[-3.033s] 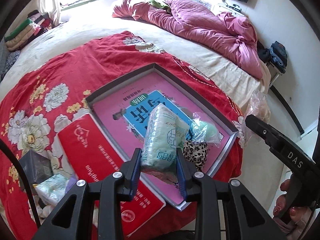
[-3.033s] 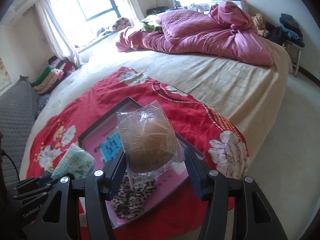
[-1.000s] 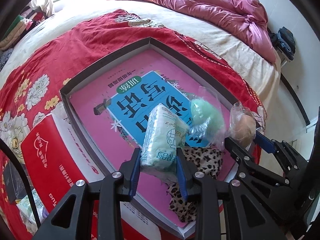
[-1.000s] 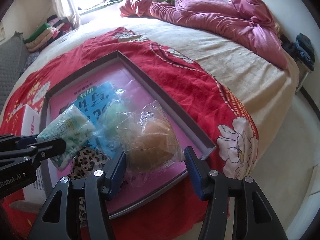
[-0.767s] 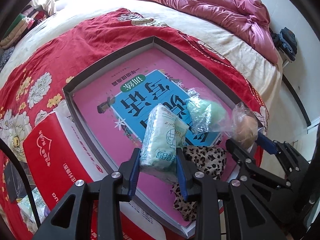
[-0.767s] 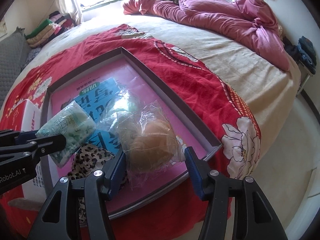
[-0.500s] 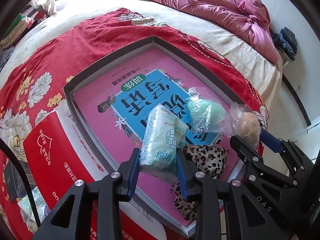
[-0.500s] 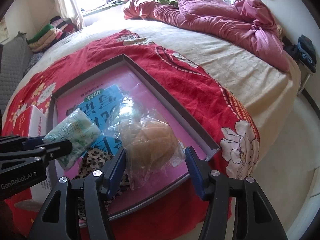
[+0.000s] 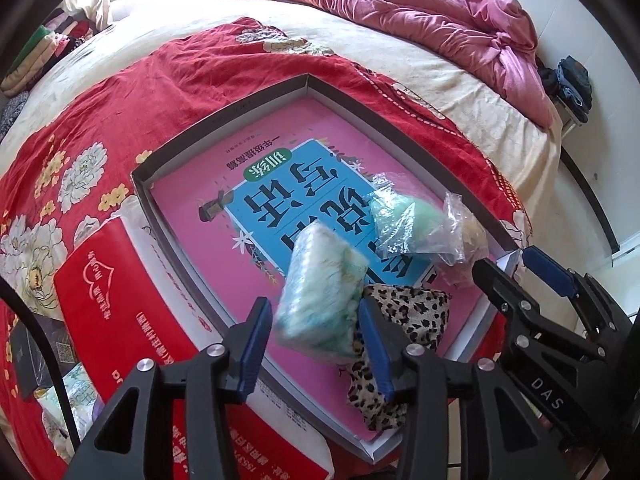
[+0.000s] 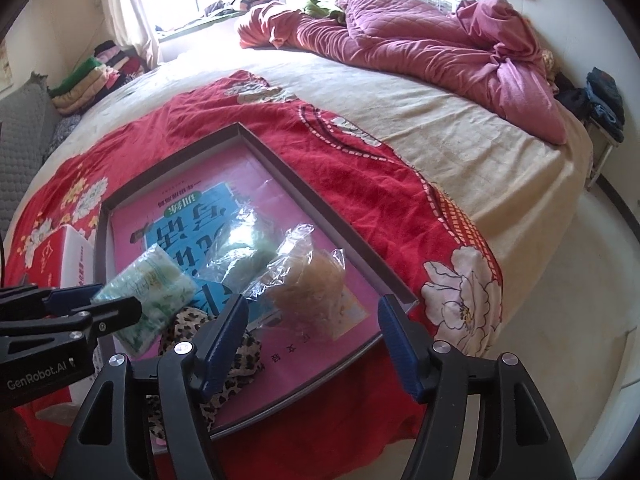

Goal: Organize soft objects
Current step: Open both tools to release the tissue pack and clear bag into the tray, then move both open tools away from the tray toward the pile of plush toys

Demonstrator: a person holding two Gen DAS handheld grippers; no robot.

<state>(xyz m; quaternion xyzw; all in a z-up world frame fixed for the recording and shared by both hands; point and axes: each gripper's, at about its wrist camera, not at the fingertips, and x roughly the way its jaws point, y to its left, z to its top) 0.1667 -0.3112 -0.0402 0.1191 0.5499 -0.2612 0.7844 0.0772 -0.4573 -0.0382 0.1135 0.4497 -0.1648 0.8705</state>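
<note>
Soft objects sit together at the near corner of a shallow grey box lid (image 9: 224, 120) lined with a pink sheet, on a red floral blanket (image 10: 360, 168) over the bed

Left gripper (image 9: 314, 330): jaws have just been opening; green-white tissue pack (image 9: 320, 292) is between the blue pads, blurred, with a gap on the left side. Pads no longer press it — released. Pack sits over the lid's near part

Right gripper (image 10: 314, 332): jaws have just been opening, spread wide; tan bagged item (image 10: 312, 284) lies on the pink sheet ahead of the fingertips, clear of both pads — released

Leopard-print cloth (image 9: 400, 320) lies under and just right of the tissue pack, touching it, at the lid's near corner

Green bagged item (image 9: 408, 220) lies on the blue panel, its plastic touching the tan bagged item's bag to the right

Red carton (image 9: 112, 300) just beside the lid's left wall

Farther: bare cream sheet, then a crumpled pink quilt (image 10: 420, 44) at the bed's far end; folded clothes (image 10: 92, 80) stacked at far left near the window
</note>
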